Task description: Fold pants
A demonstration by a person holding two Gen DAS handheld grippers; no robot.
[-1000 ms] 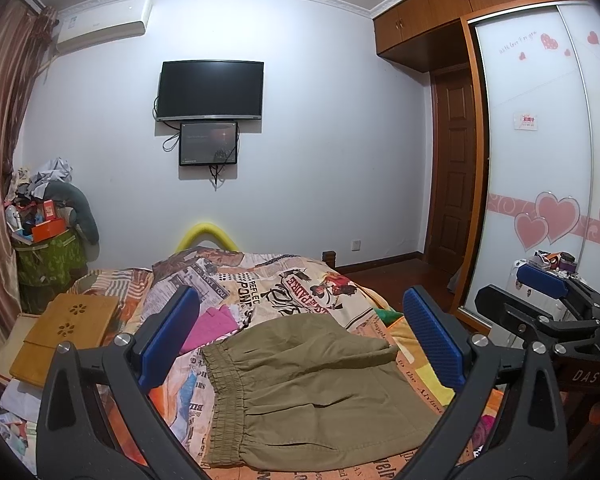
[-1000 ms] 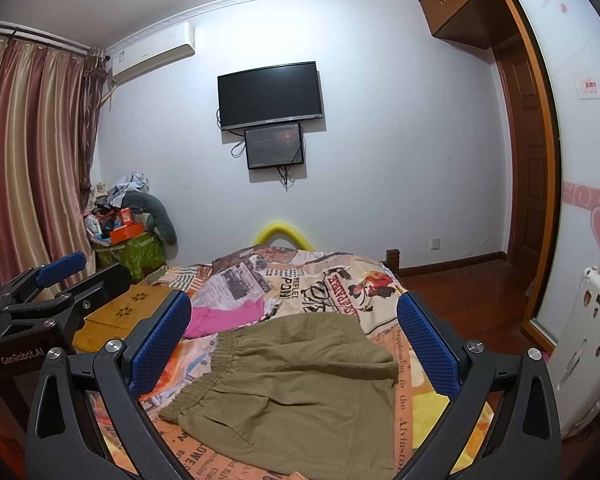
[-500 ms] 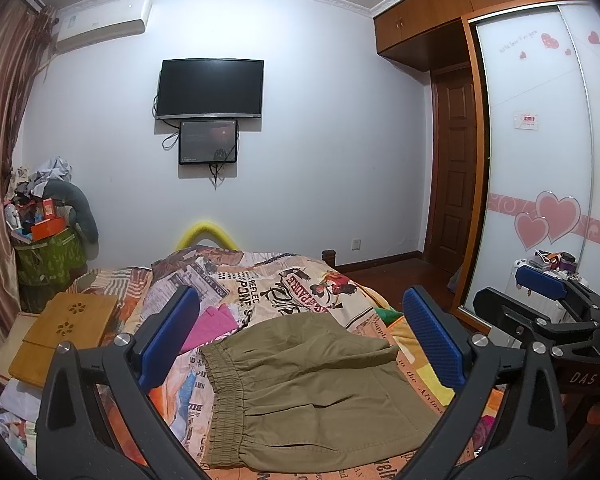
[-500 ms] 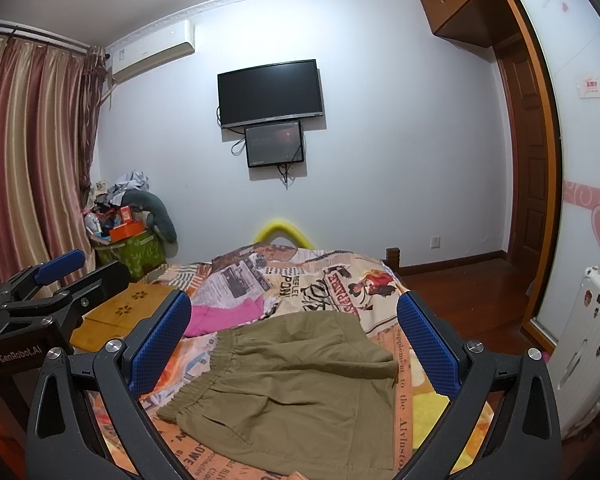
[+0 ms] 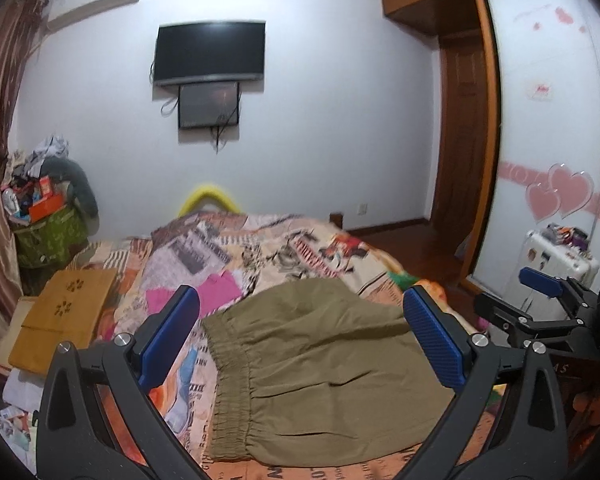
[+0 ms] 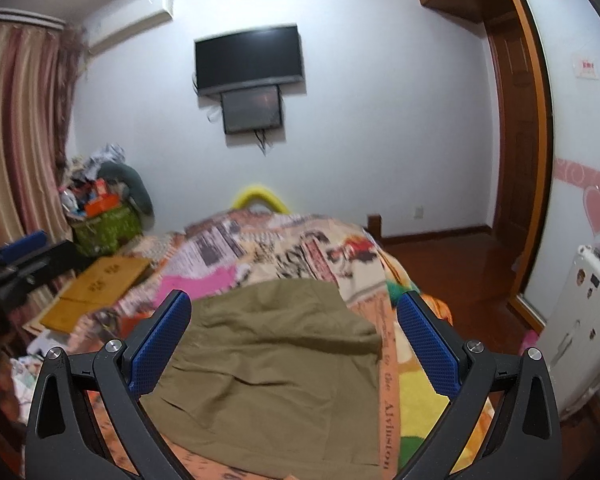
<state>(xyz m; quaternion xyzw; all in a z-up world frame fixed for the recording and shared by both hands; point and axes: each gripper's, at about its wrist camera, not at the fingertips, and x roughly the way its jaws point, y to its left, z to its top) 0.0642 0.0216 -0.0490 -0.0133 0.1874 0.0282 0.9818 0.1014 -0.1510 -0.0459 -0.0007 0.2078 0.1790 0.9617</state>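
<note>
Both tongs hang spread wide with nothing between their blue pads; the left tongs (image 5: 300,340) sit over the waistband side of the pants, the right tongs (image 6: 294,342) over the other side, and neither touches the cloth; each pair can be seen from the other's camera, off to the side and just as empty. Below them the olive pants (image 5: 324,364) lie on the bed (image 6: 300,248), near its closest edge, with the elastic waistband (image 5: 228,392) running along the left and the fabric spread toward the right; they look short and squarish, and a ridge across the far part suggests a layer laid over, though I cannot say for certain whether one fold is in already. Flat and fairly smooth, they seem ready for a further fold; I would judge the job at an early or middle stage, with a grasp on an edge yet to come. Just beyond the pants a pink garment (image 5: 216,292) rests on the printed bedcover; a wooden board (image 5: 66,312) lies to the left.
</note>
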